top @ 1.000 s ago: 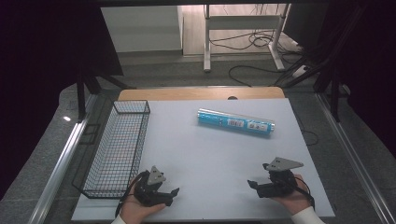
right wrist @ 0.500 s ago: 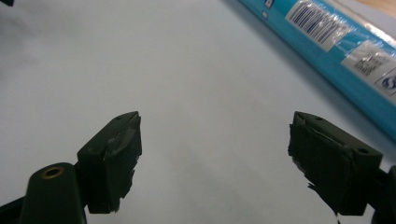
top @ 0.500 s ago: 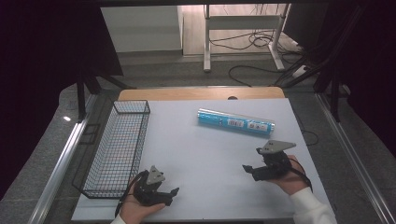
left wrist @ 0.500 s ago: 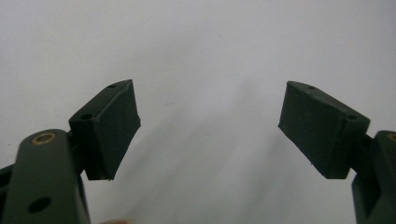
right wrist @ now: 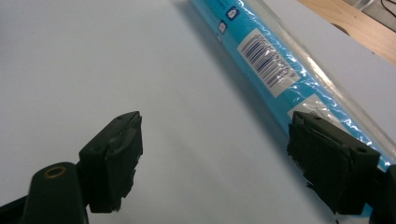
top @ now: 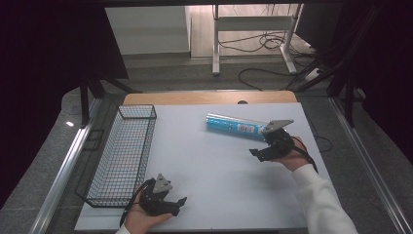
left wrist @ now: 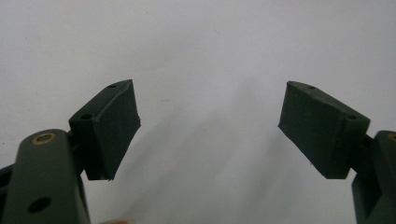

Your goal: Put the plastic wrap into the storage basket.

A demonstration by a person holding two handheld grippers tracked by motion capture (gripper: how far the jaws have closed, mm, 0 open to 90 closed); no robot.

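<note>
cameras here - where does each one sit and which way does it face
High view: above the person's side, facing forward and down on the table; shows left gripper, right gripper, a sleeve, wire basket.
Left gripper view: on the left gripper, facing bare tabletop between open jaws.
Right gripper view: on the right gripper, facing the blue roll.
Shared: the blue roll, high and right.

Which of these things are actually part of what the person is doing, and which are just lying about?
Part of the job:
- blue roll, lying on the white table
- right tool, open, jaws just narrowed, nothing between them, close beside the roll

Just there for now:
- wire basket, at the table's left edge
- left tool, open, near the front edge
- cables on the floor
</note>
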